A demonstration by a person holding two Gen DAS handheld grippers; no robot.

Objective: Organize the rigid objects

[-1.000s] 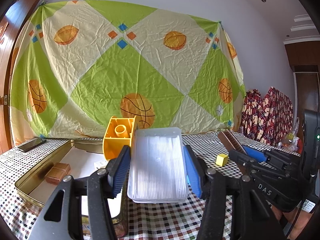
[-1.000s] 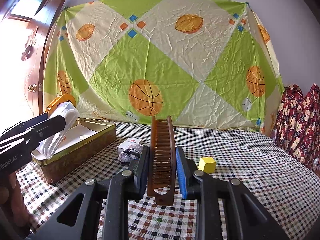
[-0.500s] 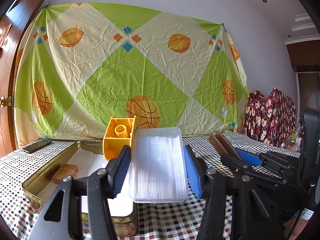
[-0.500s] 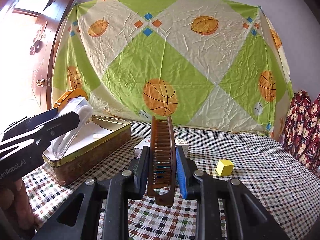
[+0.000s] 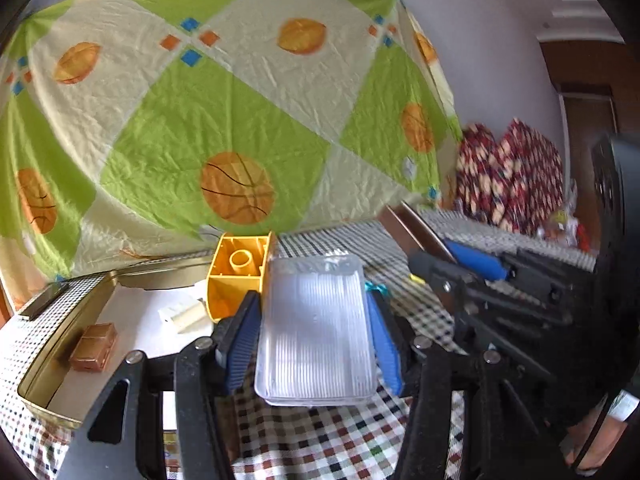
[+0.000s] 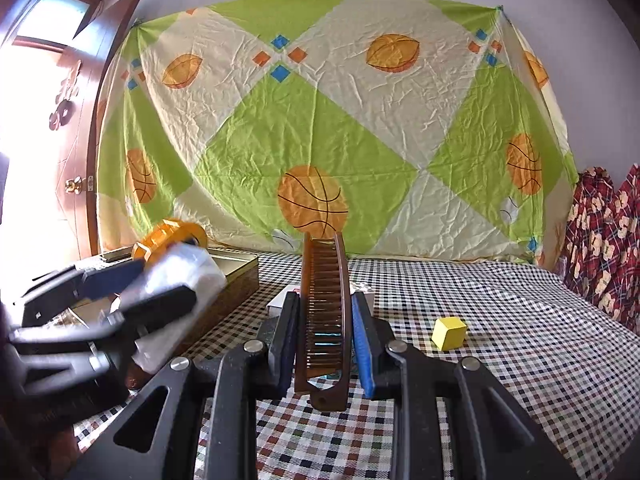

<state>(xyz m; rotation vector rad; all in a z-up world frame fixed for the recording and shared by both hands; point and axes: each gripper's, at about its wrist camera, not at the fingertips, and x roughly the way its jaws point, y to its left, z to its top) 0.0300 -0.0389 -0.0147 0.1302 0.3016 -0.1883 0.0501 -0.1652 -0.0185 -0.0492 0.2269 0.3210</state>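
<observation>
Two grippers loaded: ribbed translucent case point(image 5: 316, 332), brown comb point(image 6: 325, 312).

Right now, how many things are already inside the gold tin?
3 visible in the gold tin: a brown box at its left, a cream piece mid-floor, a yellow block at the far end. More may be hidden.

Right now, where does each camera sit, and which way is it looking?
Left wrist: rides the left tool, looking along it at the clear plastic box it grips and the gold tin.
Right wrist: rides the right tool, facing its brown comb and a yellow cube.
Shared: each sees the other tool, tin, checkered tablecloth.
</observation>
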